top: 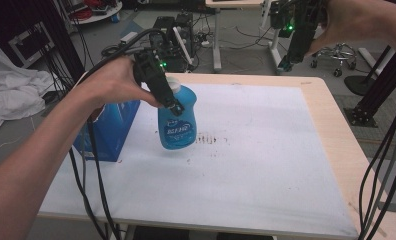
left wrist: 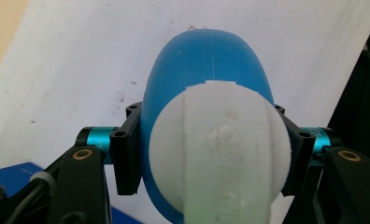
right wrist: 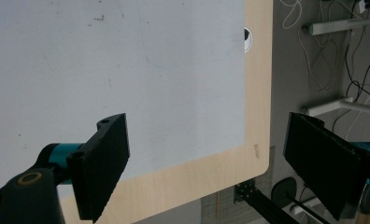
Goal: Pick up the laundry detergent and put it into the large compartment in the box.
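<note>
**Operator:** Taking it left to right, with the white mat (top: 266, 165) on the table as my landmark. Off the mat's left edge stands a blue box (top: 111, 132), flat-sided with sharp corners, probably card. Just right of it, over the mat's left part, my left gripper (top: 173, 106) has its jaws clamped on the dish soap bottle (top: 177, 122), pinching the neck right under the white cap (left wrist: 220, 154).

**Observer:** Is the bottle standing on the mat?

**Operator:** I judge it is lifted. In the high view its base hangs slightly above the mat and the body tilts. So the step in hand is the carry, with the pick-up done.

**Observer:** What is the bottle like to hold?

**Operator:** Smooth translucent blue plastic, rounded shoulders, a flattened teardrop body with a glossy label. The cap is matte white with a ridge across it. Slick stuff, so I would guess it could swivel in the pads if I swing it fast.

**Observer:** And the right side?

**Operator:** My right gripper (top: 286, 64) hangs high beyond the mat's far right corner, jaws wide apart with nothing between them. Its own view looks down on the mat's faintly speckled surface and the pale wooden table (right wrist: 211, 172) rim.

**Observer:** Next move?

**Operator:** Keep the squeeze firm, level the bottle, and choose a bare spot on the mat before lowering.
</note>
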`<action>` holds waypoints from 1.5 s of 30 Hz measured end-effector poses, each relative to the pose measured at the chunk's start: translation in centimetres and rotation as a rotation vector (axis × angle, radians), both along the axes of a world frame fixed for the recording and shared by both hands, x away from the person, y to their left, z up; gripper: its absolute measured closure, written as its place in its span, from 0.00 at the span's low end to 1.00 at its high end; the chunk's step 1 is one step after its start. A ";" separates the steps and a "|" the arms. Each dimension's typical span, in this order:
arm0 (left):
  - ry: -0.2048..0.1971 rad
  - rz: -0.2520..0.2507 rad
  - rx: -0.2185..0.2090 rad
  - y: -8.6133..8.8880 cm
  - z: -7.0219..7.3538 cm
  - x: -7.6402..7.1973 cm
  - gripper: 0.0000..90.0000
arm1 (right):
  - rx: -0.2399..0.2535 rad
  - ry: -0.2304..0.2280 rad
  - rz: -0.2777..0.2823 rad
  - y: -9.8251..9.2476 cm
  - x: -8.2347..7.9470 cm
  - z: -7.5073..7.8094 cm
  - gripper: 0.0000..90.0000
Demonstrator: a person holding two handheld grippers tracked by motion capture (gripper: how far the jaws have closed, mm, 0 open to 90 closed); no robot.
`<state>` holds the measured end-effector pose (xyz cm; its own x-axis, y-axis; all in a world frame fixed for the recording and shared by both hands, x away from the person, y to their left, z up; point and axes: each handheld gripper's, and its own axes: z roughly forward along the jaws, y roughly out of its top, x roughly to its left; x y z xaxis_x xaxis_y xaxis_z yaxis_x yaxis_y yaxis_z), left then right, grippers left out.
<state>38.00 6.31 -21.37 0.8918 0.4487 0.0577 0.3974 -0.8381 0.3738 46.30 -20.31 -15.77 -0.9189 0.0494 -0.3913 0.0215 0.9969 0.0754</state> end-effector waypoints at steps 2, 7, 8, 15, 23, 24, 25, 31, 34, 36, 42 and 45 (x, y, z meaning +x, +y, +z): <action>0.005 0.003 0.014 0.1 1.1 0.1 0.43 | 0.002 -0.001 -0.001 -0.1 0.0 0.0 0.15; -0.016 0.010 0.029 0.1 3.8 0.1 0.43 | 0.009 -0.002 -0.004 0.0 0.0 0.1 0.15; -0.022 0.011 0.029 0.1 4.4 0.1 0.43 | 0.007 0.001 -0.002 0.0 0.0 0.1 0.15; -0.042 0.018 0.028 0.5 8.0 0.2 0.43 | 0.010 -0.003 0.003 -0.3 0.0 0.2 0.15; -0.043 0.064 0.032 1.8 11.5 1.0 0.43 | 0.016 -0.007 -0.008 -1.1 0.0 0.5 0.15; -0.041 0.068 0.034 2.0 11.9 1.2 0.43 | 0.015 -0.007 -0.012 -1.1 -0.1 0.5 0.15; -0.045 0.073 0.028 2.2 12.2 1.3 0.43 | 0.015 -0.009 -0.012 -1.1 -0.1 0.5 0.15; -0.057 0.112 0.010 4.0 14.2 1.6 0.43 | 0.018 -0.009 -0.002 -1.0 -0.3 0.6 0.15; -0.050 0.139 -0.002 5.2 14.8 1.9 0.43 | 0.014 -0.010 0.001 -1.0 -0.2 0.5 0.15; -0.056 0.156 -0.008 6.0 15.0 2.0 0.43 | 0.013 -0.008 -0.003 -0.9 -0.2 0.4 0.15; -0.058 0.216 -0.003 9.1 15.4 2.2 0.43 | 0.011 -0.009 0.006 -0.7 -0.1 0.3 0.15; -0.061 0.243 0.011 10.5 15.6 2.1 0.43 | 0.010 -0.008 0.006 -0.6 0.0 0.2 0.15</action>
<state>40.10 16.80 -5.80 0.7523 0.6488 0.1144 0.5648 -0.7246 0.3950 46.31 -20.90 -15.58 -0.9162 0.0478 -0.3978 0.0149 0.9962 0.0853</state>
